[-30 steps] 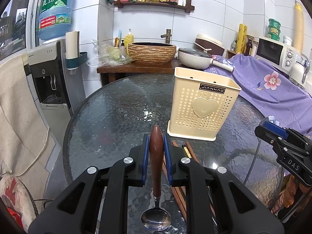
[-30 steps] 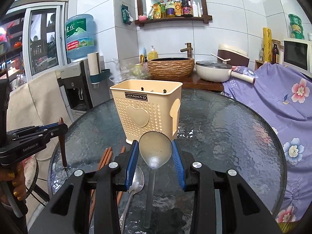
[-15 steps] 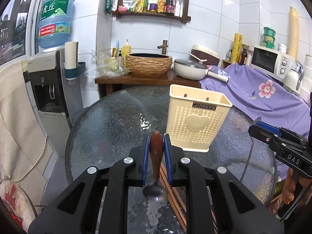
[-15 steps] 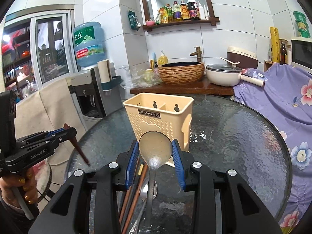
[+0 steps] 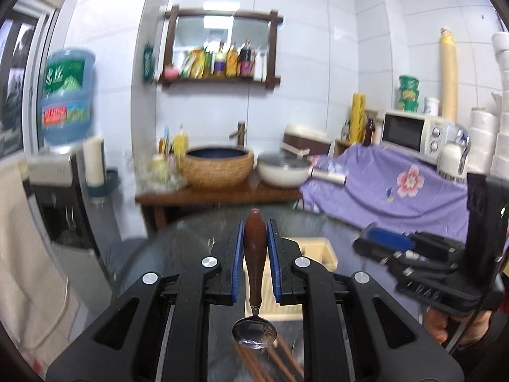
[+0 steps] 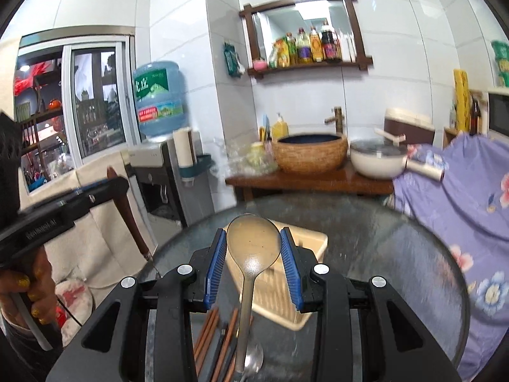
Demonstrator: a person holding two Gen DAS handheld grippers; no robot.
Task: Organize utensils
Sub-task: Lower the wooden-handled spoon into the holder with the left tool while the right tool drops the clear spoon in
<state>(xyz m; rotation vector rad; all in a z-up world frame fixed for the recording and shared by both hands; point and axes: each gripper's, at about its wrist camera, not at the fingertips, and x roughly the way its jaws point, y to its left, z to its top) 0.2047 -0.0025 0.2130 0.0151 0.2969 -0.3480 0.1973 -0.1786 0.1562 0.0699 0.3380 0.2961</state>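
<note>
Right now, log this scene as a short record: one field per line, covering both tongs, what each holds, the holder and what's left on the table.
left tongs: shut on wooden-handled spoon, bowl end hanging down
right tongs: shut on ladle by its bowl, handle hanging down
utensil holder: cream, perforated, on glass table, beyond both tongs
left on table: chopsticks and metal spoon, below right tongs
image quality: motion blur in both views
</note>
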